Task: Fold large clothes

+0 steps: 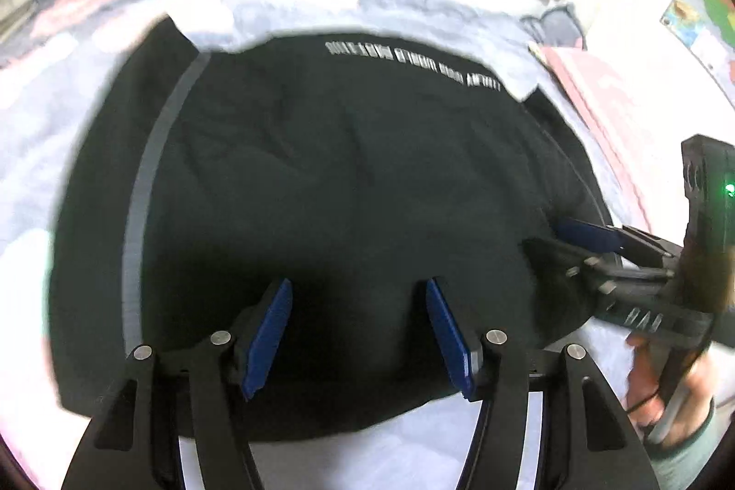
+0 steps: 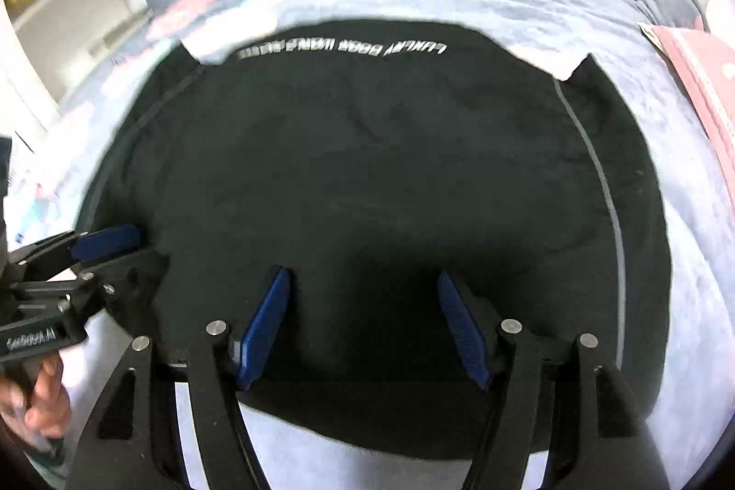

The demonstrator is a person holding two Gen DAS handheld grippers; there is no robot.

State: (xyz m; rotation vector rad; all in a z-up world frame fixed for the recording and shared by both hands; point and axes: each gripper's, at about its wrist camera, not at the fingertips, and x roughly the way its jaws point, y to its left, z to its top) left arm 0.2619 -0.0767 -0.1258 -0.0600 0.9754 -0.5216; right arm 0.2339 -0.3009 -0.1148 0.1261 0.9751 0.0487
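Left hand-held gripper (image 1: 358,334) stands with its blue pads spread wide, nothing between them, hovering over the near hem of the black garment (image 1: 330,191). That garment lies spread flat on the bed (image 1: 36,150), which wears a pale blue quilt with pink patches. A grey stripe (image 1: 147,187) runs down the garment's left side, and a line of white lettering (image 1: 413,65) crosses its far edge, upside down from the camera. Right of the garment's middle, the right hand-held gripper (image 2: 363,329) is likewise wide open and empty over the near hem. In the left wrist view it reaches in from the garment's right edge (image 1: 592,246), with a green light on its body; whether its pads touch the cloth cannot be told. A second grey stripe (image 2: 602,187) lines the garment's right side. Beyond that edge, a pink pillow (image 2: 703,76) rests on the bed, near a wall poster (image 1: 703,17).
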